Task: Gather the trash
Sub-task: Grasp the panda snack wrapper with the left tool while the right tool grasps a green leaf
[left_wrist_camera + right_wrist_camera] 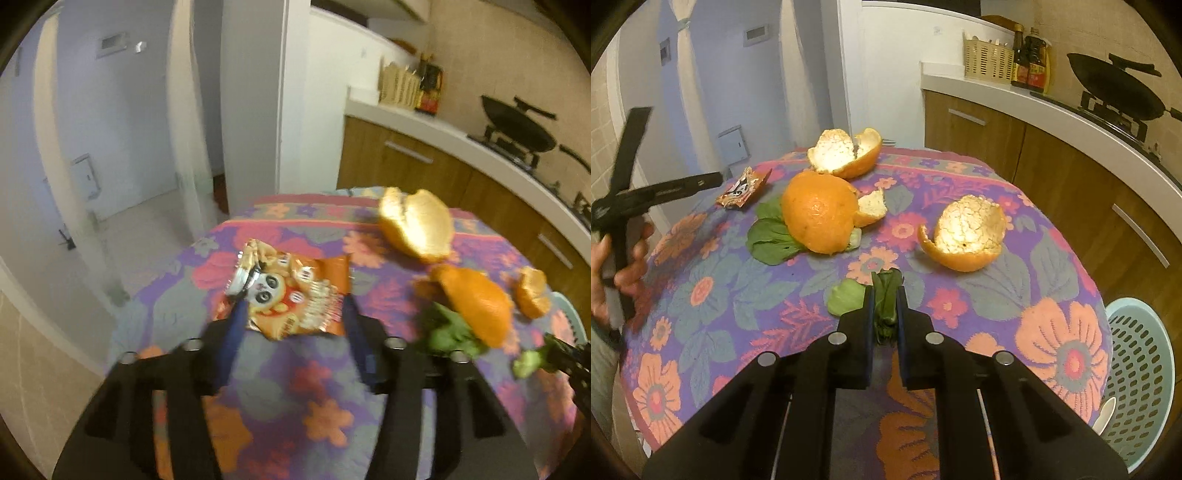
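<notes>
My left gripper [293, 314] is open, its blue fingers on either side of an orange snack wrapper [291, 295] with a panda face, lying on the floral tablecloth [280, 406]. The wrapper also shows in the right wrist view [742, 190], with the left gripper's body [657, 192] beside it. My right gripper [885, 308] is shut on a green vegetable leaf [884, 295] just above the cloth. Orange peels lie at the far edge [846, 151], in the middle [820, 212] and to the right [964, 236]. Another leaf [772, 240] lies under the middle peel.
A pale green perforated trash basket [1141, 373] stands at the table's right edge, with something white inside. A kitchen counter [1052, 110] with wooden cabinets, bottles and a wok runs behind on the right. A doorway and white walls are to the left.
</notes>
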`<state>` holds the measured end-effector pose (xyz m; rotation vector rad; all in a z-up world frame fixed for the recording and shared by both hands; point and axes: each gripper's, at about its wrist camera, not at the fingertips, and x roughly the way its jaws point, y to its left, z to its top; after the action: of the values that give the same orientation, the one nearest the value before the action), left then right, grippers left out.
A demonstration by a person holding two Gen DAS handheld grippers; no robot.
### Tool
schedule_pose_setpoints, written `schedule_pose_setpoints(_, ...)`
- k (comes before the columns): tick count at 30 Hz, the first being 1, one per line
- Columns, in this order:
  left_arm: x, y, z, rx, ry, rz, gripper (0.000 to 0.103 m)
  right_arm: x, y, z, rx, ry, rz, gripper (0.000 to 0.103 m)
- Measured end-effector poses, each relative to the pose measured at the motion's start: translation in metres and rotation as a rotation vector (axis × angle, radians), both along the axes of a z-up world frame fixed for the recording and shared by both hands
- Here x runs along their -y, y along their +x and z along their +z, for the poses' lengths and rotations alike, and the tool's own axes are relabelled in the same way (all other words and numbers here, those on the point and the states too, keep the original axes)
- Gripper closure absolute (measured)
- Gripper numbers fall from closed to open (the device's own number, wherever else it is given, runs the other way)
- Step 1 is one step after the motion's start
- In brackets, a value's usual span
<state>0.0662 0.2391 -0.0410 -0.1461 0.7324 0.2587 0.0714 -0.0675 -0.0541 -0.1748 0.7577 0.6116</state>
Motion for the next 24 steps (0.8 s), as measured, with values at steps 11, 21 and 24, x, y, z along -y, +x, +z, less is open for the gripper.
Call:
schedule_pose_setpoints(11,-0.044,0.052,-0.035,-0.125,-0.060,0.050,0.029,-0.002,0.008,-0.006,-0.049,-0.001,-0.001,0.095)
schedule_pose_setpoints(21,-0.015,0.058,-0.037,-0.146,0.013,-0.047,0.089,-0.007,0.013,-0.014,-0.076,-0.054,-0.019,0.094)
schedule_pose_setpoints(24,-0.010,0.052,-0.034,-0.125,-0.006,-0.057,0.098,-0.008,0.012,-0.014,-0.067,-0.056,-0.016,0.094)
